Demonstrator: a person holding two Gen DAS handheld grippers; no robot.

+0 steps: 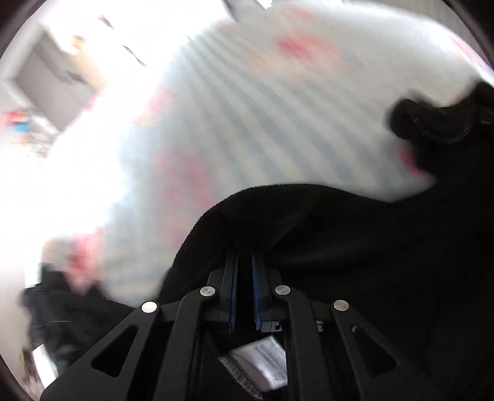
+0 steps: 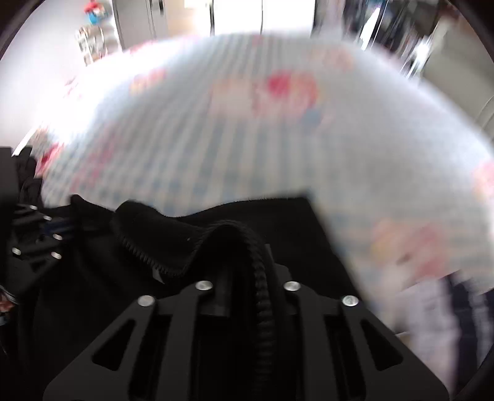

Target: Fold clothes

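2 handheld tongs, the left gripper [image 1: 244, 262] and right gripper [image 2: 244, 246], each pinched an edge of 1 soft black knitted garment [image 1: 339, 246], apparently stretching it between them above a blurred blue-checked floral sheet [image 2: 247, 129] for folding.

blurred blue-checked bedspread [image 2: 234, 129] with pink prints, bright window light [image 2: 262, 12], pale cabinets [image 2: 139, 21]

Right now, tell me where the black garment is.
The black garment is pinched between both grippers, left gripper and right gripper, low in each wrist view, over the blue-checked sheet.
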